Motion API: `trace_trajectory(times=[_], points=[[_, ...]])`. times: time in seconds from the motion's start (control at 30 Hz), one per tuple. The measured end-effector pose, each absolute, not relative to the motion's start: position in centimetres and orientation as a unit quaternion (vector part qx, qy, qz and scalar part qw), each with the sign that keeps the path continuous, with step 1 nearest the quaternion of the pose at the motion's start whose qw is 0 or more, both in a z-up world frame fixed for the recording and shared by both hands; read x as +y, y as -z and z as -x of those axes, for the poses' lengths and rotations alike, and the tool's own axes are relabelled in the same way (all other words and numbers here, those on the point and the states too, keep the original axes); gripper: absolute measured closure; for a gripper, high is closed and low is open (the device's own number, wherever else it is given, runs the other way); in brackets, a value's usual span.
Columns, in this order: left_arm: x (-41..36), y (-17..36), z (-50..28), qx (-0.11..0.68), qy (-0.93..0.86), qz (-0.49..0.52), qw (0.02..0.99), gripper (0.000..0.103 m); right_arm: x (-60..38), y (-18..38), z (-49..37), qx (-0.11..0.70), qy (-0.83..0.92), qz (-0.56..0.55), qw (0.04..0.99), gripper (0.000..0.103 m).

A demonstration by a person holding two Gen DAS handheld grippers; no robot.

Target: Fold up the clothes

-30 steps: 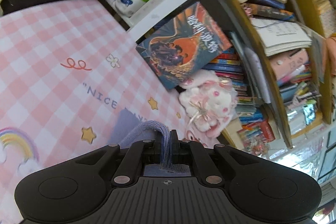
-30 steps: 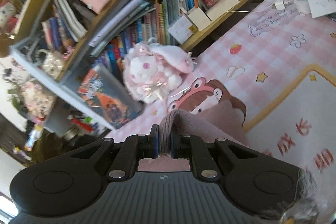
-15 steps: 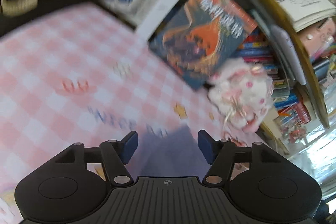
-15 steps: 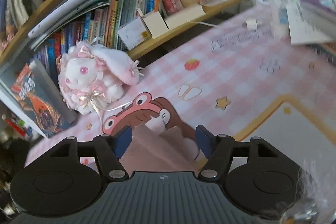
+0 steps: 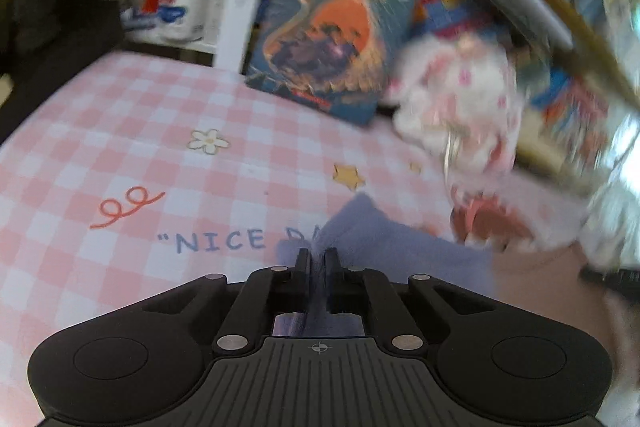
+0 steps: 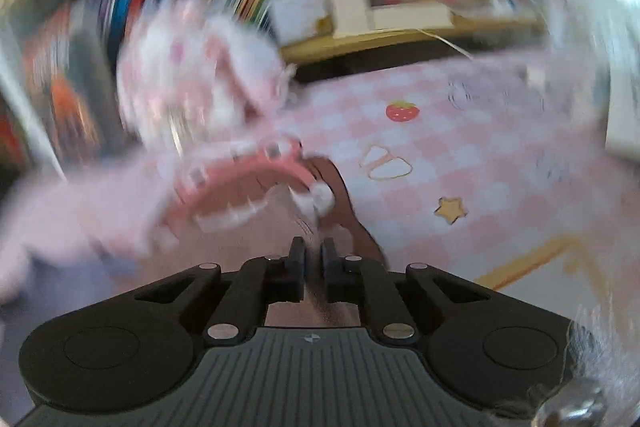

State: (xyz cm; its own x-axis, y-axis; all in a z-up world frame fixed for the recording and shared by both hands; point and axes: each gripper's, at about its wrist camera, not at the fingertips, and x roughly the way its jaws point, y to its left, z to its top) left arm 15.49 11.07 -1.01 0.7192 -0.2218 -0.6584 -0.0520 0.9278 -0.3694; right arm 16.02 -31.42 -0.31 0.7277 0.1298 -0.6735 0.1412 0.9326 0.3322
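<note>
"NICE" lettering (image 5: 220, 242) on mat; both hand-held grippers (image 5: 318, 257) (image 6: 313, 247) pinching garment (image 5: 384, 247).

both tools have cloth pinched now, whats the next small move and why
Probably lift both together and carry the pinched edge across the garment to make the fold. The left tool is shut on the lavender cloth, and the right tool is shut on the pink cloth. The rest lies on the pink checked mat. Both views are blurred, so the fold line is unclear.
</note>
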Motion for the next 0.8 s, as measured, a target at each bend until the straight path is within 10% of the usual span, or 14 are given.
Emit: trace_trajectory(times=[0.37,0.8], points=[[11.4,2.8,-16.5,0.392,0.035,0.186,0.900,0.089,-33.3,3.4,-17.2,0.408,0.042,-0.218,0.886,0.091],[11.4,-0.7,-9.9,0.335,0.021,0.161,0.928,0.071,-31.6,-0.5,-11.5,0.361,0.039,-0.097,0.927,0.042]])
